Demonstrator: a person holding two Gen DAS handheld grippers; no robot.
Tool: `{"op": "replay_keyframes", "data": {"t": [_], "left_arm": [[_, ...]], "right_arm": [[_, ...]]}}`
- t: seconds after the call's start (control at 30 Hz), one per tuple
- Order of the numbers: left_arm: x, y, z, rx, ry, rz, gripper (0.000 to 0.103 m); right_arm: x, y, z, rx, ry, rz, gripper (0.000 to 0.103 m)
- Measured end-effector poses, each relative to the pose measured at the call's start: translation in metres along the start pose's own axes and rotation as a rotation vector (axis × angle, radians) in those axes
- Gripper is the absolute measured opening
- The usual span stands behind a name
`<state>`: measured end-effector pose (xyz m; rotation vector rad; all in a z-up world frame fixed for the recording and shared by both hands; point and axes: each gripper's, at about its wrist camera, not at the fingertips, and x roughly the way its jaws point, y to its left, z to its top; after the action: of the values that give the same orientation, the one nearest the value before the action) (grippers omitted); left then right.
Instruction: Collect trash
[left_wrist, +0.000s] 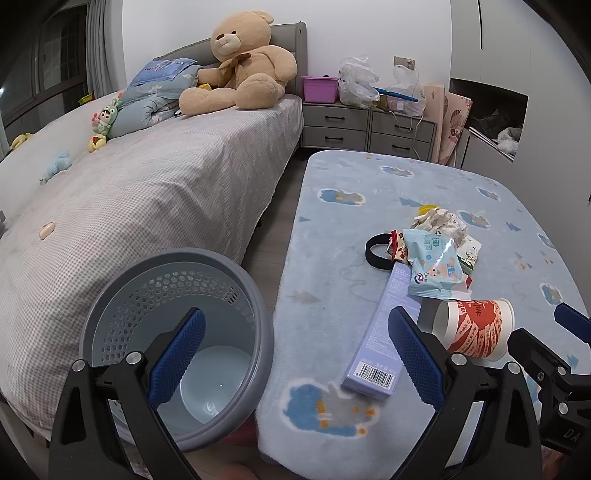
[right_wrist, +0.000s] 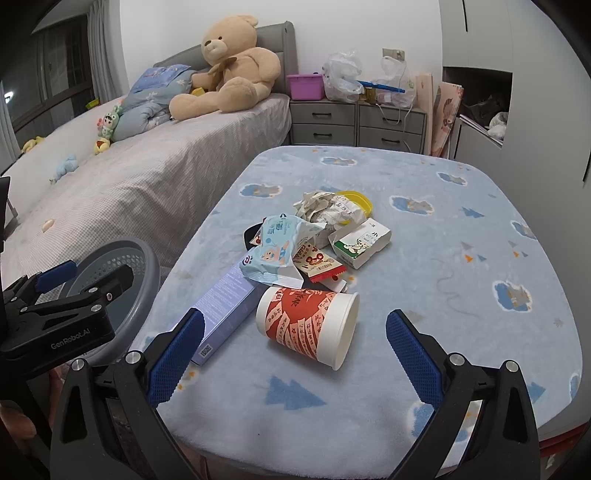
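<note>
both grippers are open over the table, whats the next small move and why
Probably ease the right gripper forward and down until its pads straddle the paper cup. The cup lies on its side, nearest of the pile and right between the open jaws, which hold nothing. The grey bin stands empty beside the table, under the left gripper, ready for a drop.

Left gripper (left_wrist: 295, 350) and right gripper (right_wrist: 295, 350): black frames, silver screws, blue textured pads, "GenRobot.AI" lettering.

Even indoor light, soft shadows, sharp, fisheye-warped, dark corners
</note>
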<state>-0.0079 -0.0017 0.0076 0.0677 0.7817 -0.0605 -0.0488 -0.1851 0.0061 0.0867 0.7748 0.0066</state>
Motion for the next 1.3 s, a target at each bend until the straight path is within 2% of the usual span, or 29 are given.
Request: {"op": "replay_keyframes", "data": {"t": [1.3], "left_arm": [[0.0003,0.0035,-0.0043,0.006,-0.015,0.018,0.095]], "right_arm": [[-0.0003,0.0004,-0.0003,0.000,-0.006,-0.004,0.097]]}}
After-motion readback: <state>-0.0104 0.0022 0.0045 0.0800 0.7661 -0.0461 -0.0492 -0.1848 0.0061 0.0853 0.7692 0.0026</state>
